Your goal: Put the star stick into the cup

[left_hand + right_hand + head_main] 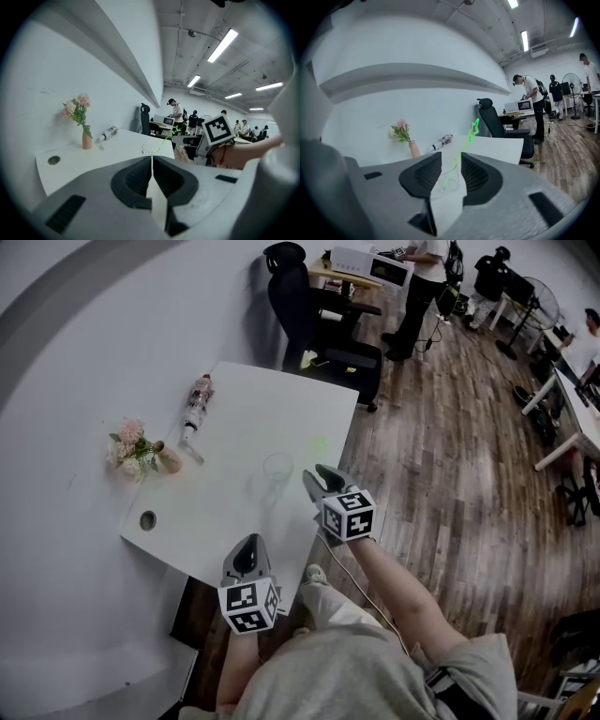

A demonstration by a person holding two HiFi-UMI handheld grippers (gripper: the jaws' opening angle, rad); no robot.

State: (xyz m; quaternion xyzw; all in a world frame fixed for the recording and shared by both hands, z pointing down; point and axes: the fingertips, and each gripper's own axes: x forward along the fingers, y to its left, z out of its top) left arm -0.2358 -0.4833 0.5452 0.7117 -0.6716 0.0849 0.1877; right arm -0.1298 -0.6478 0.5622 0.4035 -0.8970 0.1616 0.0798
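A clear cup (pixel 277 468) stands near the right edge of the white table (pixel 234 512). The thin green star stick (pixel 465 147) leans in the cup (pixel 450 180), its star end (pixel 474 126) up and to the right. My right gripper (pixel 319 474) sits just right of the cup, open; in its own view the stick shows in the gap between the jaws (pixel 451 161), with neither pad on it. My left gripper (pixel 248 549) hovers at the table's near edge, shut on nothing (pixel 152 159). The left gripper view shows the cup (pixel 151 149) and the right gripper (pixel 185 139) beside it.
A small vase of pink flowers (pixel 141 454) and a plastic bottle lying on its side (pixel 195 404) are at the table's far left. A round cable hole (pixel 148 519) is near the left corner. A black office chair (pixel 309 306) stands beyond the table; people stand further back.
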